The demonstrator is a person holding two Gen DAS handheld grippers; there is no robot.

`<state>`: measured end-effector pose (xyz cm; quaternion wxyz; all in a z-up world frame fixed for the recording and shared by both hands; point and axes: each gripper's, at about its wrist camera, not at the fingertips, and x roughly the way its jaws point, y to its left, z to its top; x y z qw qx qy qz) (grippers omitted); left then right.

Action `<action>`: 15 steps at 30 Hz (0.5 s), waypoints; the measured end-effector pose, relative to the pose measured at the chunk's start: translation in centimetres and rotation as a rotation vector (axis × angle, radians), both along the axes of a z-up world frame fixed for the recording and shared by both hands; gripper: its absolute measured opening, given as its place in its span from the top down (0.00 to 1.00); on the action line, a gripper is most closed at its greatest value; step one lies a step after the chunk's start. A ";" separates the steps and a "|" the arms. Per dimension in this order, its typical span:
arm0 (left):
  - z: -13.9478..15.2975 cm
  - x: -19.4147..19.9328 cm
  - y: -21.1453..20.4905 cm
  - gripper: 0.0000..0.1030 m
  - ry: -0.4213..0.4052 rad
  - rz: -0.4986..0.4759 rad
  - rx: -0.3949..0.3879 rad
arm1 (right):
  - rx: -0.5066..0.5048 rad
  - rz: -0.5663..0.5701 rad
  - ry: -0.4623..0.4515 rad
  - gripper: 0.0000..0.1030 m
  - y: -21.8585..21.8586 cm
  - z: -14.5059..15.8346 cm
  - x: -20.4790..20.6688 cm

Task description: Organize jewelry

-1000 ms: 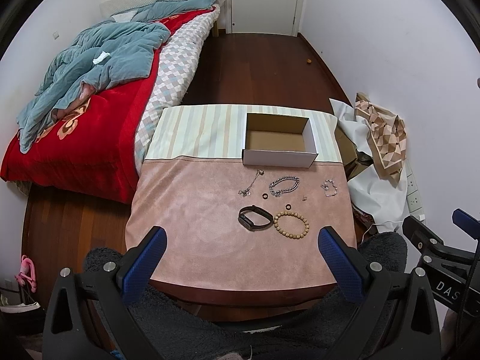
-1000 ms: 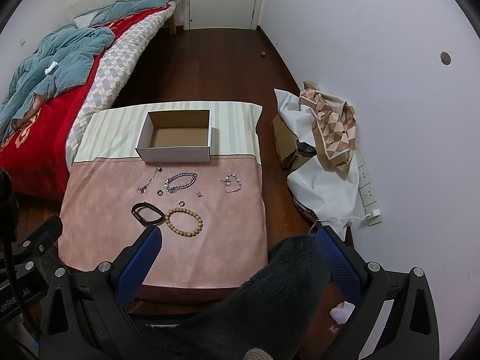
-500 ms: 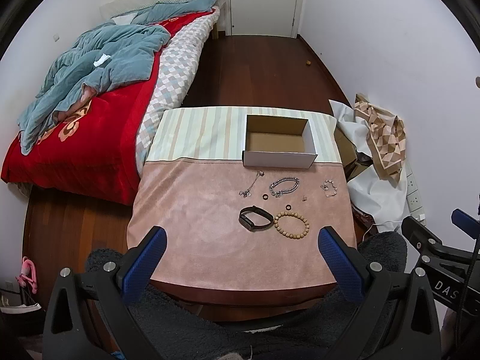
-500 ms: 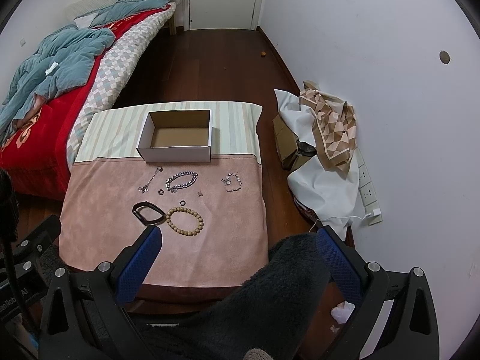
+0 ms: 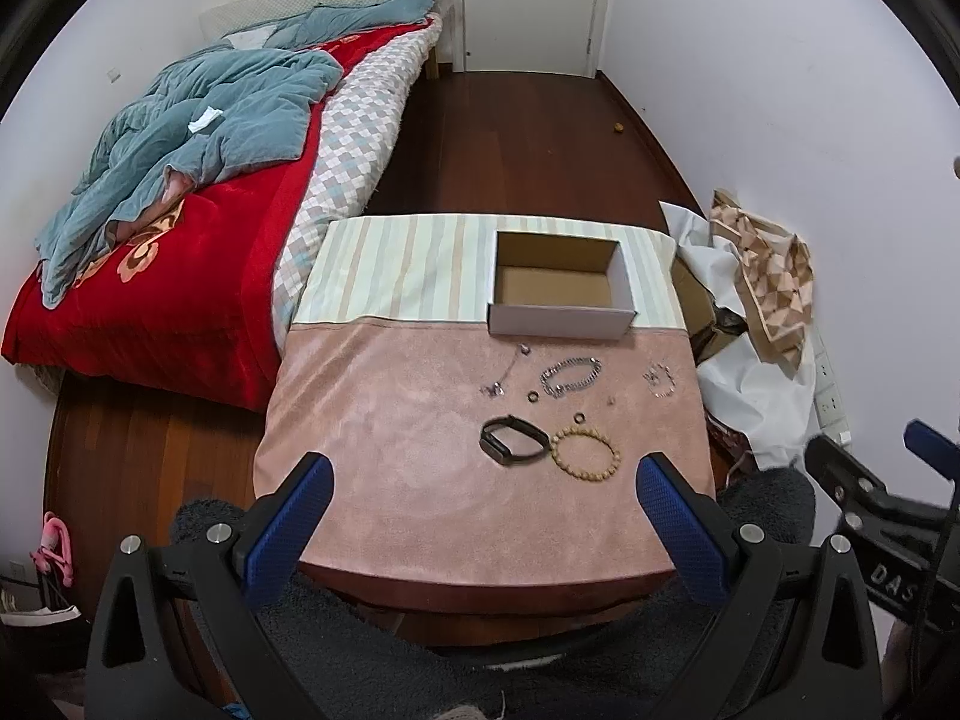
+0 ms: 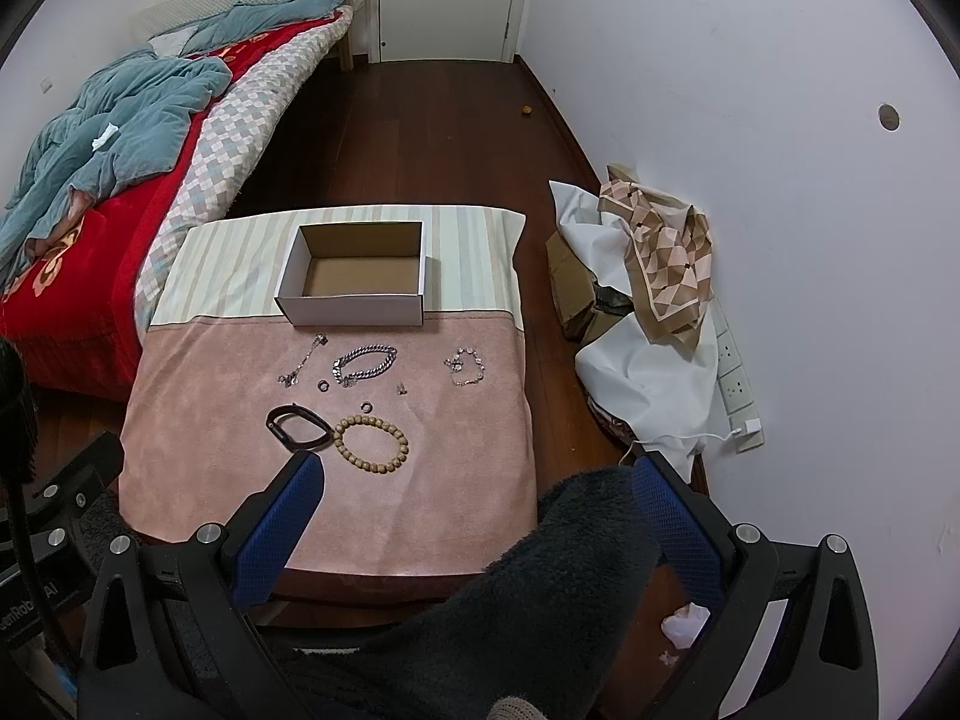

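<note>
A: Change over the last second: very little. In both wrist views the scene has shifted only slightly in frame; no piece on the pink suede-like cloth covering the tabletop has moved. Left tool and right tool both have their blue-padded fingers spread wide, nothing between them.

B: Meaning for the task?

A: My reading: not yet started. The open white cardboard box with a brown inside sits ahead of both tools and looks empty. All jewelry lies between the tools and the box: the round wooden bead bracelet and the black band bracelet touching it are nearest, the chunky silver chain bracelet and the thin silver chain with a pendant beyond them, and a small sparkly silver bracelet ahead and right.

B: Hard to make out?

A: Two small dark rings and a tiny stud are too small to identify. A dark fuzzy sleeve covers the near tabletop edge in the right view. The box's near inner wall is hidden.
</note>
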<state>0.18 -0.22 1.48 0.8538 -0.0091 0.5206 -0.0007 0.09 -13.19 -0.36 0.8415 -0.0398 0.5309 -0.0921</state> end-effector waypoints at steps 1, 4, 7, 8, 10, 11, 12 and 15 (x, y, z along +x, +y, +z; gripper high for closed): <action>-0.1 0.6 0.2 0.00 -0.004 0.007 0.009 | 0.001 0.000 0.000 0.00 -0.1 0.0 0.1; -1.0 2.9 0.7 0.00 -0.027 0.034 0.050 | 0.005 -0.012 -0.004 0.00 -0.5 -0.5 1.1; -2.6 5.7 1.3 0.00 -0.040 0.057 0.119 | 0.017 -0.032 -0.002 0.00 -1.3 -1.8 3.1; -3.4 6.5 1.4 0.00 -0.040 0.054 0.127 | 0.023 -0.041 0.006 0.00 -1.6 -2.6 4.0; -5.5 7.8 1.5 0.00 -0.019 0.062 0.166 | 0.046 -0.041 0.030 0.00 -1.9 -4.7 6.0; -6.4 8.2 1.6 0.00 -0.008 0.060 0.164 | 0.060 -0.043 0.037 0.00 -2.1 -6.0 6.8; -8.0 9.0 1.6 0.00 0.008 0.059 0.173 | 0.068 -0.046 0.057 0.00 -2.2 -7.6 7.6; -12.3 10.1 1.6 0.00 0.082 0.059 0.197 | 0.091 -0.040 0.116 0.00 -2.4 -13.1 9.8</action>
